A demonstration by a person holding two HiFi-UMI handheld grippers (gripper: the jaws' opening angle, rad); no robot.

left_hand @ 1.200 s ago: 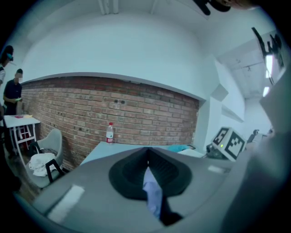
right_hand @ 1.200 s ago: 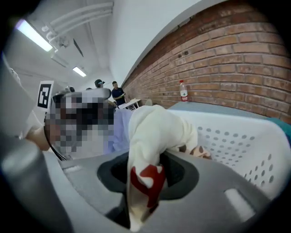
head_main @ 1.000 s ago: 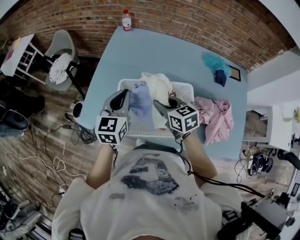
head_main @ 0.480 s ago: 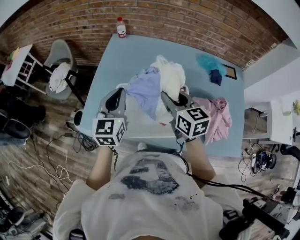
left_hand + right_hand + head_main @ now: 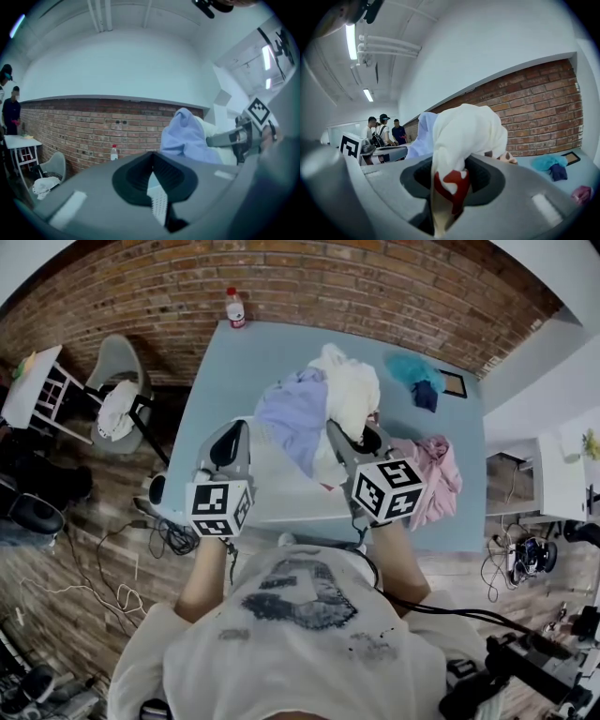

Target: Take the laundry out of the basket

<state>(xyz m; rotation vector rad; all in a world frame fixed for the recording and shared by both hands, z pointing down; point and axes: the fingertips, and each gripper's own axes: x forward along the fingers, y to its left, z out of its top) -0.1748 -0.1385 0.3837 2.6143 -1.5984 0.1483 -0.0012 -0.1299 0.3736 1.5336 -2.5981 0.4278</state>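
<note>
My right gripper (image 5: 352, 434) is shut on a cream garment with red print (image 5: 461, 136), held up above the white laundry basket (image 5: 277, 491). A lavender garment (image 5: 292, 418) hangs against the cream one (image 5: 352, 395) and is lifted with it; in the right gripper view it shows behind the cream cloth (image 5: 423, 133). The left gripper (image 5: 232, 435) hovers over the basket's left side, shut, and no cloth is clearly caught in it. In the left gripper view (image 5: 157, 190) the lavender garment (image 5: 185, 136) hangs off to the right, by the right gripper.
On the light blue table (image 5: 248, 357) lie a pink garment (image 5: 433, 474) right of the basket and a teal cloth (image 5: 414, 369) with a dark blue one (image 5: 425, 397) farther back. A bottle (image 5: 234, 307) stands at the far edge. A chair (image 5: 117, 390) with a white cloth stands left; cables lie on the floor.
The right gripper has risen with the cream garment, and the lavender one came up with it out of the basket. The left gripper stayed shut near the basket's left side.
</note>
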